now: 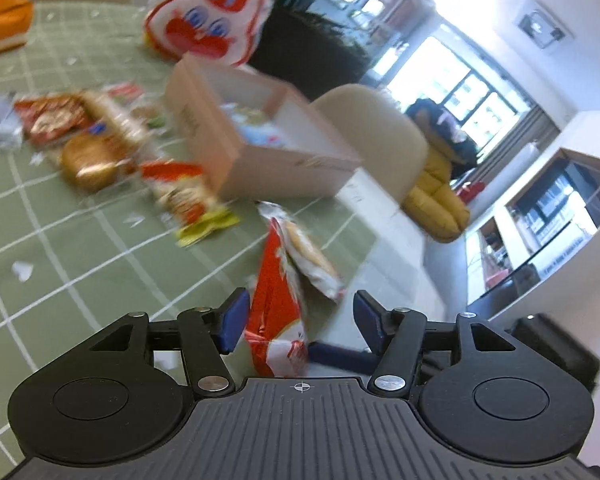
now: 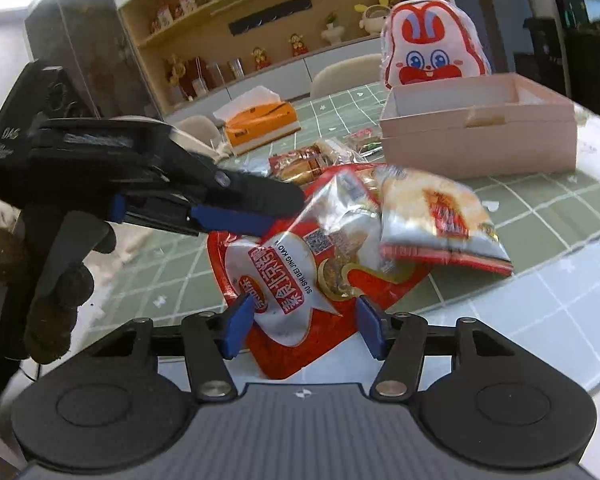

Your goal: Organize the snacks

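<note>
Snack pile (image 1: 112, 136) blocks box's (image 2: 476, 148) left; tablecloth (image 2: 540, 216) before box free.

blurred: snack pile (image 1: 100, 136) | hidden: box contents (image 1: 260, 128) | cut off: tissue box (image 1: 0, 20)

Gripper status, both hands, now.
Left gripper: open; the red snack packet touches one pad only, not clamped.
Right gripper: open around the same packet's near end, not clamped.
</note>
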The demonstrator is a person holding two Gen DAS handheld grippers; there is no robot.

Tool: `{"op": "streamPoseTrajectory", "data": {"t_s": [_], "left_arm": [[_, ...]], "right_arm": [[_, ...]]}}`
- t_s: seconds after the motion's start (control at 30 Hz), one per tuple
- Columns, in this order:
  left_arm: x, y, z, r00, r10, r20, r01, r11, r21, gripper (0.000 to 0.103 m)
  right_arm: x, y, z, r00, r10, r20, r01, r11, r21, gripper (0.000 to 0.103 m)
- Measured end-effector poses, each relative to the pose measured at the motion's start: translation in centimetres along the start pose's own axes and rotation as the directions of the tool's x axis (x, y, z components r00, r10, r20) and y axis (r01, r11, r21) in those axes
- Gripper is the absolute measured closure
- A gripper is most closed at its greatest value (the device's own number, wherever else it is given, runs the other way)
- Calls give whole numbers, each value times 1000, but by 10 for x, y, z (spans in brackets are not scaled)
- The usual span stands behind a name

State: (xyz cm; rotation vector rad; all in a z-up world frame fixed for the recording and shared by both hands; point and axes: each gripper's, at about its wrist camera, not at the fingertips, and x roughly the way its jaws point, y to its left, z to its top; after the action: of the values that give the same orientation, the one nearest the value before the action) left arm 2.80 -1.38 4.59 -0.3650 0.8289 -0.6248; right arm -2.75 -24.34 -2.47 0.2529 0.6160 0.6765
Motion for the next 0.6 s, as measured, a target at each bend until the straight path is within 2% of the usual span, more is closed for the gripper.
{"op": "streamPoseTrajectory", "data": {"t_s": [0.07, 0.27, 0.33, 0.4, 0.43, 0.6], "left_arm": [[1, -13, 1, 1000, -9, -2, 9, 1000, 24, 40], [18, -59, -3, 999, 26, -35, -21, 992, 127, 41], [24, -76, -9, 997, 41, -70, -28, 984, 176, 44], [31, -92, -19, 990, 107, -89, -82, 965, 249, 47], [37, -97, -25, 984, 151, -98, -118, 950, 289, 42], [49, -104, -35, 973, 213, -91, -167, 916, 364, 44]], "right_arm": [[-7, -4, -3, 1000, 12, 10, -12, 1000, 8, 47], [-24, -17, -15, 1000, 2, 24, -2, 1000, 17, 51], [-29, -23, -17, 1000, 4, 30, -5, 1000, 27, 52], [-31, -26, -18, 999, 0, 37, -1, 1000, 25, 55], [-32, -27, -18, 999, -2, 40, 1, 1000, 19, 56], [-32, -27, -17, 998, -7, 58, 6, 1000, 9, 59]]}}
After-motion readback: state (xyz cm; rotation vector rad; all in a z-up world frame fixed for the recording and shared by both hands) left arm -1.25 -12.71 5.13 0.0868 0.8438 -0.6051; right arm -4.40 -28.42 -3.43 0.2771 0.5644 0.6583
